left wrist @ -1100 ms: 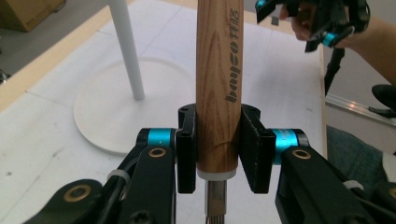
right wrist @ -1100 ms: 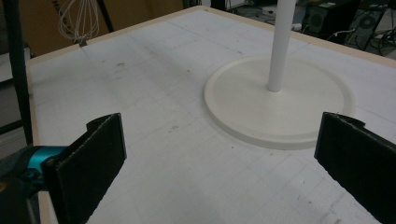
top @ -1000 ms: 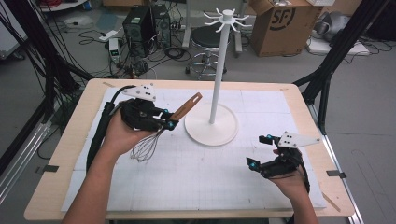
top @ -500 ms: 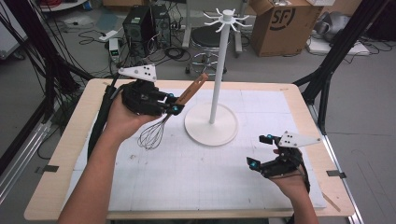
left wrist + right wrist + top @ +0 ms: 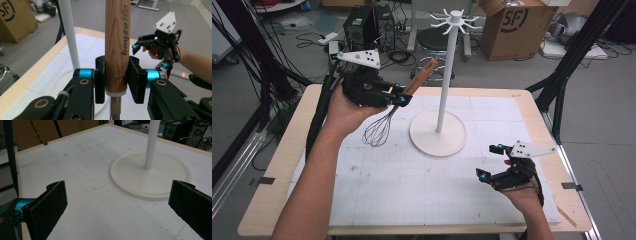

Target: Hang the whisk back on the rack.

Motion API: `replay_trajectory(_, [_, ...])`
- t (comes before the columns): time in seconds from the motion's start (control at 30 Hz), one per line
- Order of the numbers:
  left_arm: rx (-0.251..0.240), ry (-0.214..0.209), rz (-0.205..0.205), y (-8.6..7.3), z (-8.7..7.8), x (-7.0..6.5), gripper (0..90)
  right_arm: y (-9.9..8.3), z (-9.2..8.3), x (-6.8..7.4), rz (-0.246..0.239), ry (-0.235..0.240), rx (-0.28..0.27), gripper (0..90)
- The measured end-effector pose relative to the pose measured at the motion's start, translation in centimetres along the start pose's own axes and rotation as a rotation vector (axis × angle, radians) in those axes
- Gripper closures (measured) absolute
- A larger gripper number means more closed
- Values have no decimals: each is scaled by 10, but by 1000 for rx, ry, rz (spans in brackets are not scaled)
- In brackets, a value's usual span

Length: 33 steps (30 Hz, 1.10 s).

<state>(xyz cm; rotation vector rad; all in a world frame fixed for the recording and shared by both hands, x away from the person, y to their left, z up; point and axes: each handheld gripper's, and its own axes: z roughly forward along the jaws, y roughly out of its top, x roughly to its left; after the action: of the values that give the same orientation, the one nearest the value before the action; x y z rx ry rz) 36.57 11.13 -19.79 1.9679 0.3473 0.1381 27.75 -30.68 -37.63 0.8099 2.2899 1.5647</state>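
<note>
The left gripper [image 5: 398, 93] was clamped on the wooden handle of a whisk [image 5: 404, 102], held raised above the counter [image 5: 287, 150] just left of the white hanging stand [image 5: 443, 80], the handle tilting up toward the stand's pole and the wire loops hanging down toward the mat. The right gripper [image 5: 492, 162], jaws wide apart and holding nothing, sat low over the white mat [image 5: 412, 190] to the right of and nearer the person than the stand's round base.
</note>
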Motion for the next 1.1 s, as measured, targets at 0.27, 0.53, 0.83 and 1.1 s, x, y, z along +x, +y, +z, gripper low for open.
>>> replay_trajectory(0.27, [-27, -2, 1, 12, -3, 7, 702, 0, 0, 0, 1, 1, -1, 8])
replay_trajectory(0.53, [-46, -34, 7, 24, -2, 12, 702, 0, 0, 1, 2, 3, -2, 8])
replay_trajectory(0.83, [-40, -76, 32, 40, 7, 14, 702, 1, -1, 0, -1, 9, -16, 8])
replay_trajectory(1.1, [-51, -48, 20, 49, 11, 20, 702, 1, -3, -1, 12, 17, -28, 8])
